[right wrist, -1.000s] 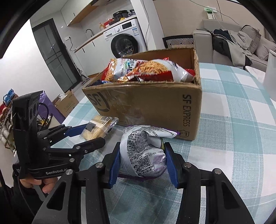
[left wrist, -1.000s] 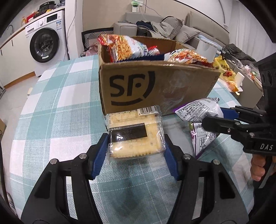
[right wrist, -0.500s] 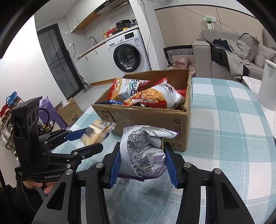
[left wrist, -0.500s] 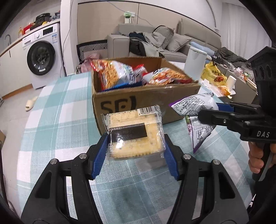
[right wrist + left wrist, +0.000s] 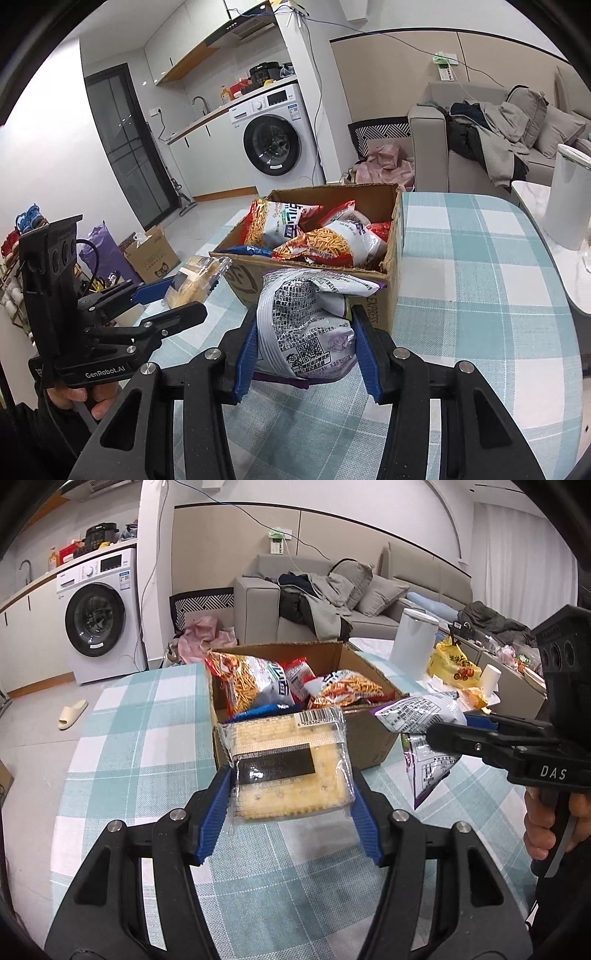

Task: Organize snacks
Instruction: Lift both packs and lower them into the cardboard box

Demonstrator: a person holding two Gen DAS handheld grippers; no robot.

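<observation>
Before the cardboard box (image 5: 369, 734), your left claw (image 5: 290, 805) grips a cracker pack (image 5: 288, 764); your right claw (image 5: 304, 354) clamps a purple snack bag (image 5: 306, 325).

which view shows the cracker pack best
The left wrist view: the cracker pack fills the centre, barcode and crackers facing the camera. The right wrist view shows it only small and edge-on at left.

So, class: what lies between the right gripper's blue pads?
A crinkled silver and purple snack bag, clamped by the right gripper, shown in the right wrist view.
</observation>
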